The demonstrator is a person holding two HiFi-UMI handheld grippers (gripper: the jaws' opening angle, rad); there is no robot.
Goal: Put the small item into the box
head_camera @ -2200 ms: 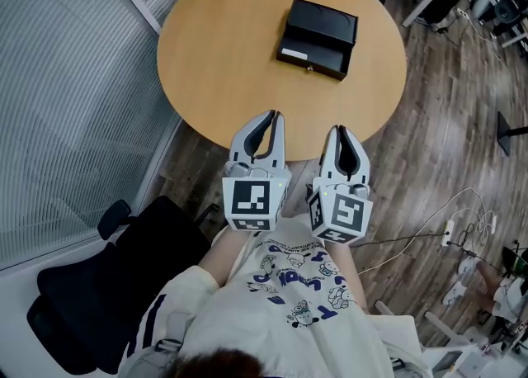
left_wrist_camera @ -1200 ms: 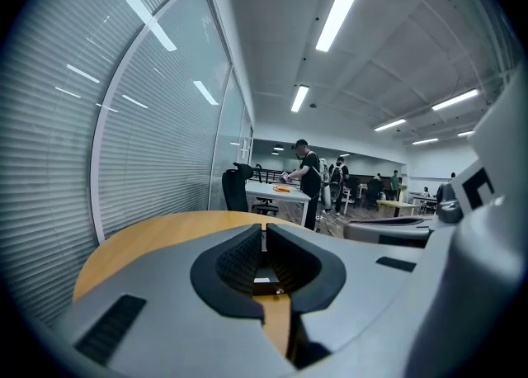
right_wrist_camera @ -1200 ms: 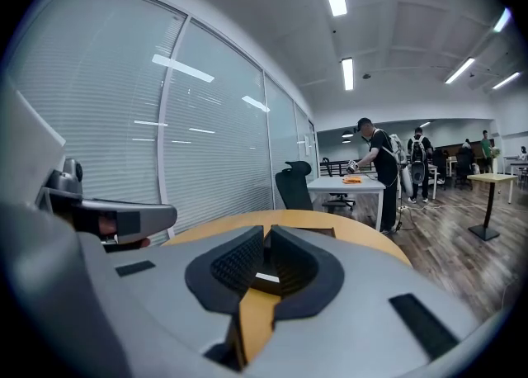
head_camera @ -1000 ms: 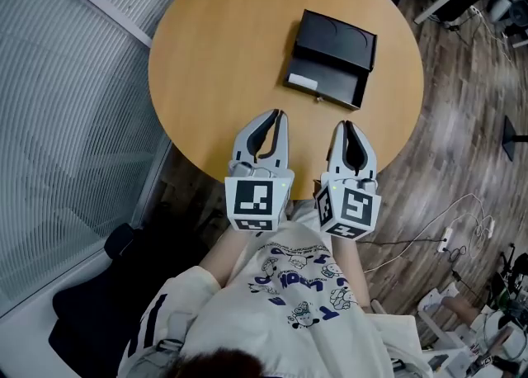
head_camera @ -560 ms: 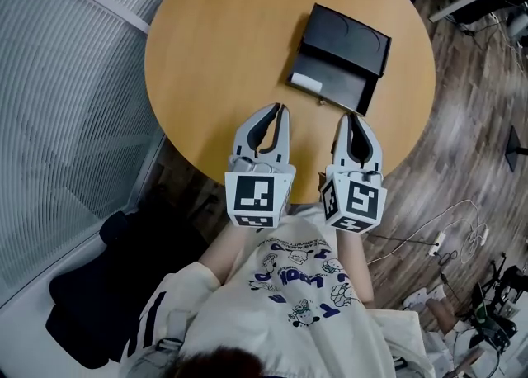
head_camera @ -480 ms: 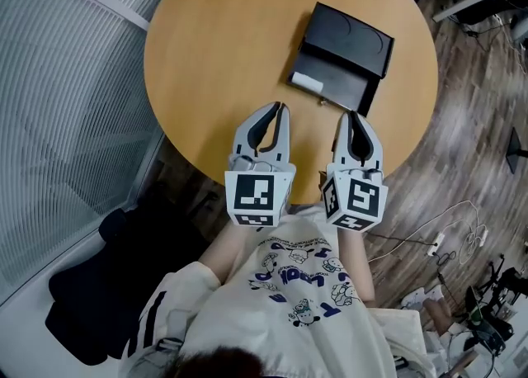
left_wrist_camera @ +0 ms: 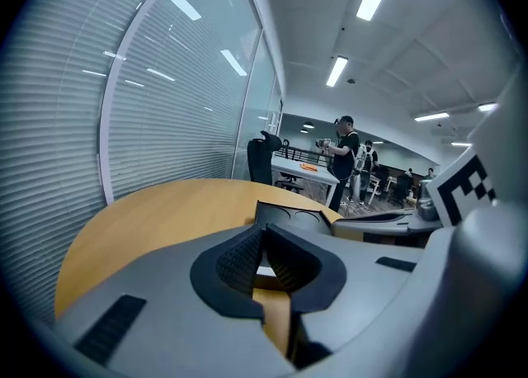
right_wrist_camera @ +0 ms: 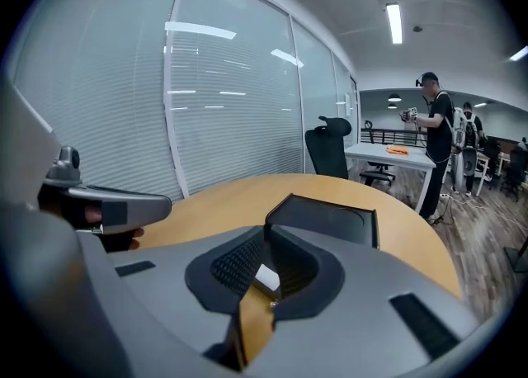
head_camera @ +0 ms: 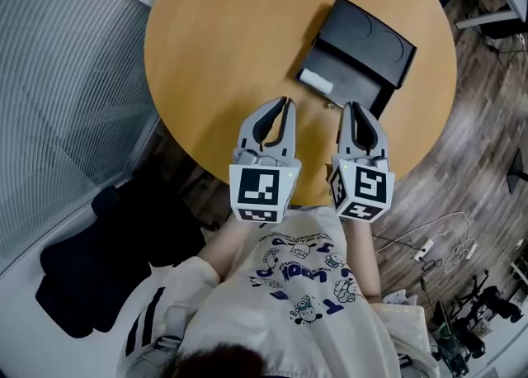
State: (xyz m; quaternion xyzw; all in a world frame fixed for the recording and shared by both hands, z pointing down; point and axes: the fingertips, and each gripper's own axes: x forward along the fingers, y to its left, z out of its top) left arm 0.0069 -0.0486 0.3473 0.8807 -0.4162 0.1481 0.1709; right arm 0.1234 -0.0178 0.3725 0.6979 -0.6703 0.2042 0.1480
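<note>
Round wooden table [head_camera: 223, 38] fills the top of the head view, w/ a glass wall and its blinds [head_camera: 58, 79] on the left and plank floor [head_camera: 483, 120] on the right. Black box [head_camera: 371, 34] sits on the table's right half, set at an angle, raised lid part on the far side, lower open part toward the person. And the small white item [head_camera: 316, 81]: it's at the left end of that lower part, touching the box. Can't tell if it lies inside or on the rim.

Left tongs [head_camera: 285, 102] hang over the table's near edge, tips together, nothing btw them. Its own view confirms it: pads meet at the tip, and only bare tabletop shows through the gap below. Right tongs [head_camera: 352, 107] sit just beside them, closed tight and empty too, pointing at the box's near edge. Whether they touch it, can't tell. In the right gripper view the white item shows straight ahead past the tips, not in them, w/ the box's lid standing behind it.

Below the tongs is the person's white shirt [head_camera: 301, 285] w/ blue cartoon print. Black office chair [head_camera: 91, 269] is bottom left on the floor, loose cables [head_camera: 437, 244] bottom right. Far back in the right gripper view a standing person [right_wrist_camera: 435, 120] is beside a white desk [right_wrist_camera: 388, 158].
</note>
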